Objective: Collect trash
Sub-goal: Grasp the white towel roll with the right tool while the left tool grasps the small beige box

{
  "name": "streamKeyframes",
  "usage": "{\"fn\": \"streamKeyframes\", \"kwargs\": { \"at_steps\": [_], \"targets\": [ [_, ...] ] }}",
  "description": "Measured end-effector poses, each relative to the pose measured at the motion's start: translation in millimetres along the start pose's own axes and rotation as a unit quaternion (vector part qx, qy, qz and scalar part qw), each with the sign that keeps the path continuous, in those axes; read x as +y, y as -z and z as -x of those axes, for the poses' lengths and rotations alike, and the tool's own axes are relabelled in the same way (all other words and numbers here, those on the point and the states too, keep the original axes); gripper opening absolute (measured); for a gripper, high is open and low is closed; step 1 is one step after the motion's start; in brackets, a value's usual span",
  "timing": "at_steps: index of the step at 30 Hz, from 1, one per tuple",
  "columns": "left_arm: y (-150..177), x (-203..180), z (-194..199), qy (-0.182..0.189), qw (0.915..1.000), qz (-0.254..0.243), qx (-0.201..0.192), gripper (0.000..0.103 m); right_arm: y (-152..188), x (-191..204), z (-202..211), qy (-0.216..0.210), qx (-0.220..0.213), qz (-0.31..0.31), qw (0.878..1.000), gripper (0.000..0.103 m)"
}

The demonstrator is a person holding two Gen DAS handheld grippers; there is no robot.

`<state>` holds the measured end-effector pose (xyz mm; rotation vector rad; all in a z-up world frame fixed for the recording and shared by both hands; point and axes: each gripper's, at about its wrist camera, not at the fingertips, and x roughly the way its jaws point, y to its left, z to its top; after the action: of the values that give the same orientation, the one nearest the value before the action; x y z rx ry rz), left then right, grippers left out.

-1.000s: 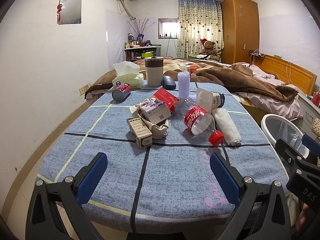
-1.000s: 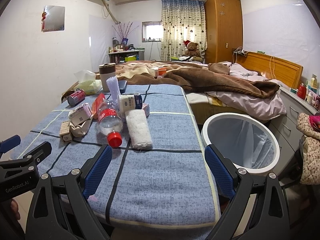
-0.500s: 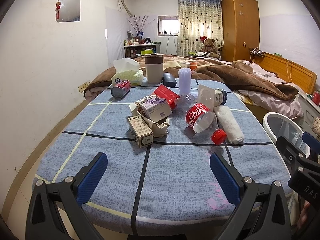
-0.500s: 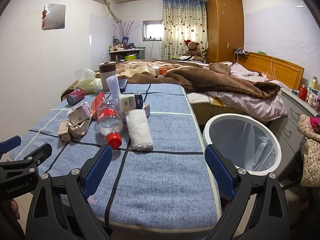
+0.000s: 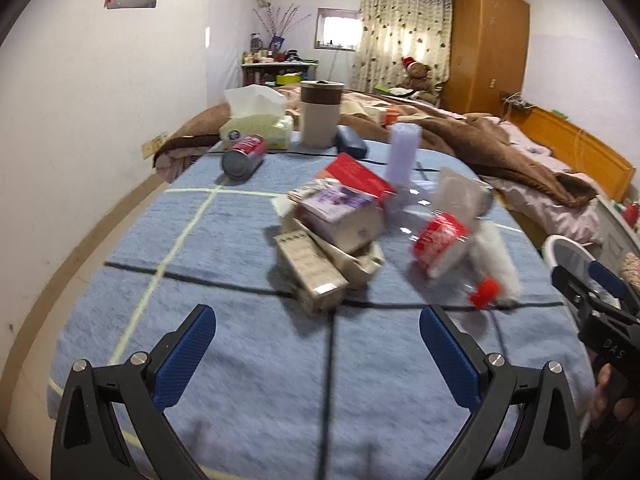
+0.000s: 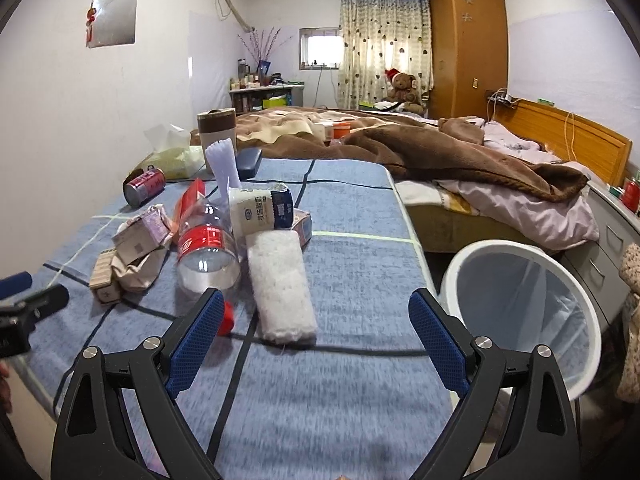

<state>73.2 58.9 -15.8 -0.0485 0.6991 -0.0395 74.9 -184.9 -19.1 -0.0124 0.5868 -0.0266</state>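
Note:
A heap of trash lies on the blue-clothed table [image 5: 224, 240]. It holds a clear bottle [image 5: 444, 244] [image 6: 206, 252] with a red label and cap, small cardboard boxes [image 5: 312, 272], a purple box [image 5: 340, 216], a red can [image 5: 244, 156] and a white rolled wad [image 6: 280, 284]. My left gripper [image 5: 318, 320] is open and empty, short of the boxes. My right gripper [image 6: 316, 300] has its jaws closing a little while still wide, with nothing between them. The wad's near end lies just ahead of it. A white lined bin [image 6: 520, 304] stands off the table's right edge.
At the table's far end stand a tissue box [image 5: 256, 124], a brown-banded tumbler [image 5: 320, 120] and a dark case [image 5: 350, 144]. An unmade bed with a brown blanket [image 6: 460, 156] lies beyond. A white wall runs along the left.
Both grippers have moved forward over the table toward the trash, which looks larger and blurred. The right jaws stand slightly narrower than before.

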Motion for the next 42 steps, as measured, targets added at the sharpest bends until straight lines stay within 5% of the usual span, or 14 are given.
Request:
{"fn": "streamKeyframes", "kwargs": {
  "at_steps": [7,12,27,36,42],
  "targets": [
    [-16,16,-39,0.01,0.9991,0.026,0.031,0.092,-2,1,-30,-0.006,0.04,-0.006,0.999,0.064],
    [-15,21,-61,0.012,0.9976,0.04,0.055,0.085,0,7,-39,-0.015,0.062,0.002,0.998,0.059],
    [-21,30,-90,0.006,0.9947,0.052,0.088,0.085,2,17,-47,-0.024,0.101,0.004,0.995,0.05],
    [-18,39,-92,0.003,0.9941,0.048,0.097,0.065,1,13,-51,-0.048,0.107,-0.01,0.993,0.035],
    [-19,42,-91,0.012,0.9942,0.055,0.091,0.038,-1,12,-52,-0.059,0.105,-0.019,0.993,0.025]
  ]
}}
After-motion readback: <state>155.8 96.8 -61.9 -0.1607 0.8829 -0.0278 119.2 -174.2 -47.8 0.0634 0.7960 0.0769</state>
